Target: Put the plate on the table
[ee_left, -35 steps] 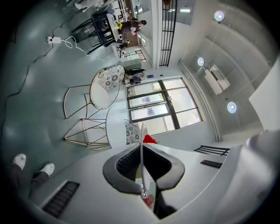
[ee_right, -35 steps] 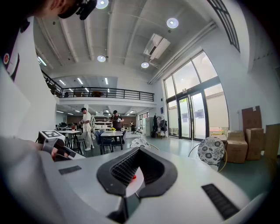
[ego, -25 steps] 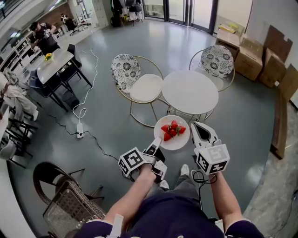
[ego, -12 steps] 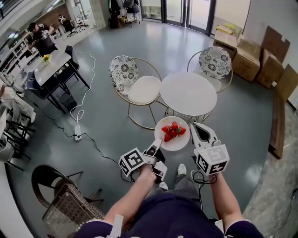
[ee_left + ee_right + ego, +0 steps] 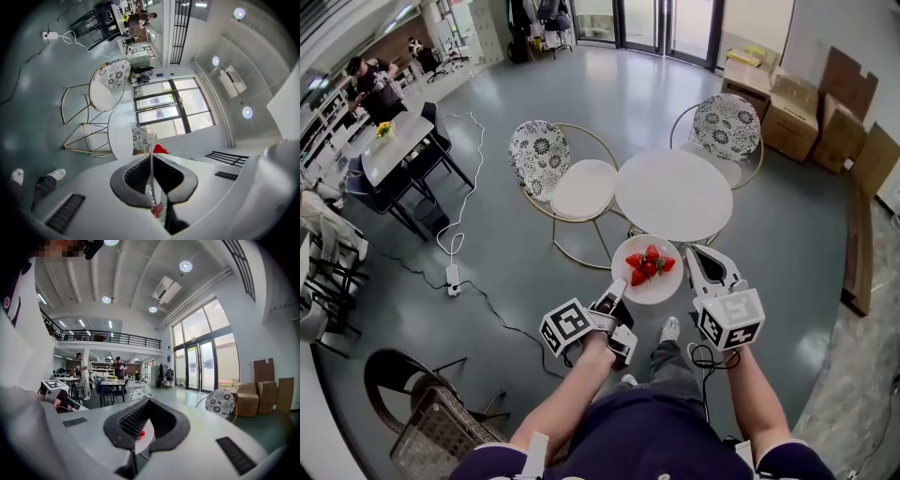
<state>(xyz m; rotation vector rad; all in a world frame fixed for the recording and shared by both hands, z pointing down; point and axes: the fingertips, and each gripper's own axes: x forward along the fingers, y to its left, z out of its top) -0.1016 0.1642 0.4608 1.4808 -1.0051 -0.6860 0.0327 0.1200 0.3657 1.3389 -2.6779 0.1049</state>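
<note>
While the person is standing by the round white table (image 5: 675, 194), both grippers are holding a round white plate (image 5: 649, 289) up in the air. The left gripper (image 5: 615, 292) is pinching its thin rim between ribbed dark jaws. The right gripper (image 5: 697, 263) is pinching the other side. Bumpy red strawberries (image 5: 648, 262) are sitting on the plate, between the two sets of jaws.

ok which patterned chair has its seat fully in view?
The left chair, beside the round table; the right chair has its seat mostly hidden behind it.
</note>
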